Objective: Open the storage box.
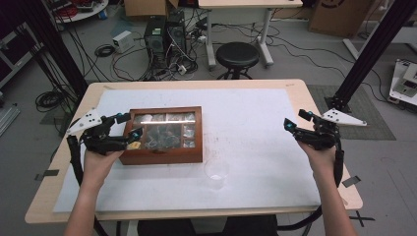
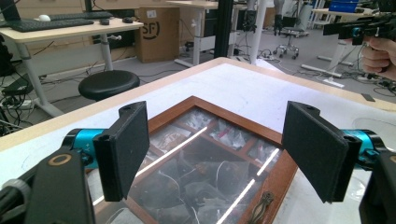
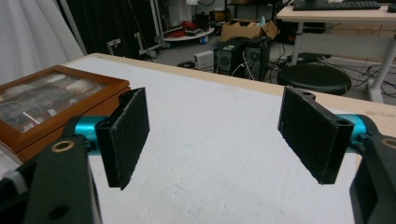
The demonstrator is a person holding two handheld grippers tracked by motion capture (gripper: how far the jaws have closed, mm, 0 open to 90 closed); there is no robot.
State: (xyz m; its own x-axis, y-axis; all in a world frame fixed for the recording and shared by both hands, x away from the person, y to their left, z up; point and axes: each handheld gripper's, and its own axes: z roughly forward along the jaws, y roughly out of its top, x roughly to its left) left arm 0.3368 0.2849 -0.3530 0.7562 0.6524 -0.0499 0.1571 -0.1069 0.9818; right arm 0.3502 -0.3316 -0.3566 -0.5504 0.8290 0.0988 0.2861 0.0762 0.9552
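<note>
My left claw (image 1: 129,125), jaws spread, hovers over the left end of the glass-lidded brown wooden box (image 1: 162,156); my right claw (image 1: 295,121), also spread, waits near the worktop's (image 1: 255,113) right edge.

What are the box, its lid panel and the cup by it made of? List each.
Box: apparently varnished wood, reddish-brown and glossy.
Lid panel: glass or clear plastic; it reflects light strips, contents showing through.
Cup: likely thin clear plastic, see-through.
</note>
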